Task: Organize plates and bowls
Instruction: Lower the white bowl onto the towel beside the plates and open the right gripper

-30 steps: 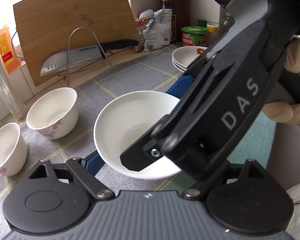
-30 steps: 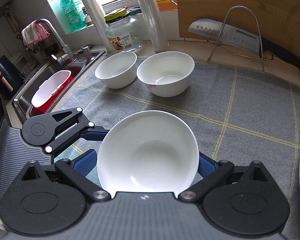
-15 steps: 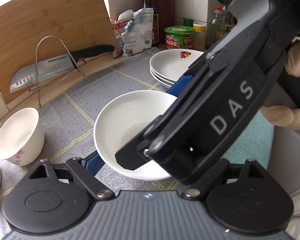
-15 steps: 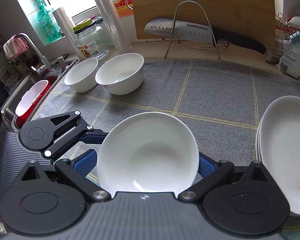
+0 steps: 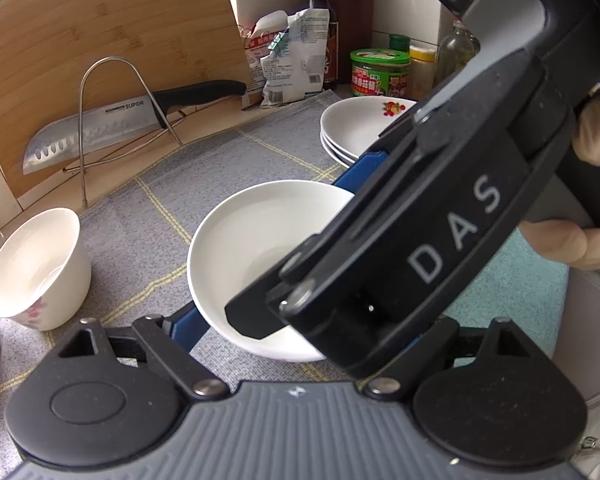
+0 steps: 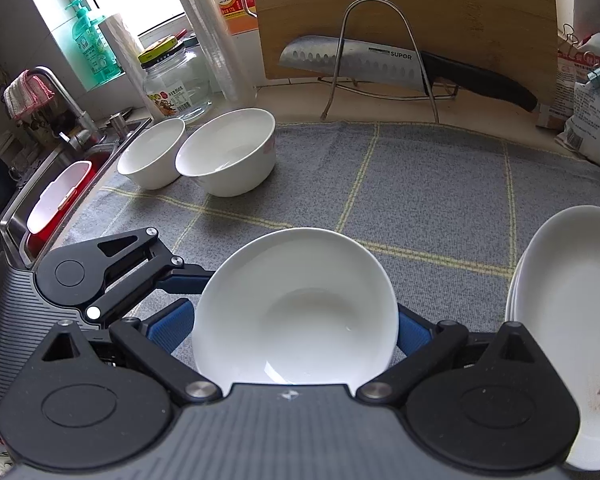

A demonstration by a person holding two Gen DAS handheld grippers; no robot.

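A white deep plate (image 6: 296,312) sits between the blue pads of my right gripper (image 6: 294,320), which is shut on its two sides. My left gripper (image 5: 274,248) is shut on the same plate (image 5: 260,240), one blue finger (image 5: 184,328) at its near-left rim and the other at its far-right rim. The right gripper's black housing (image 5: 440,240) crosses over the plate's right half, with a hand behind it. A stack of deep plates (image 6: 572,320) (image 5: 356,128) lies just right of the held plate. Two white bowls (image 6: 228,152) (image 6: 152,156) stand at the mat's far left.
A grey checked mat (image 6: 420,192) covers the counter. A knife on a wire stand (image 6: 364,60) leans at a wooden board behind it. The sink with a red tub (image 6: 60,196) lies at the left. Jars and bottles (image 5: 380,72) crowd the back right.
Both grippers have carried the plate to the right across the mat. The plate stack has come close beside it and the two bowls have fallen back to the left.
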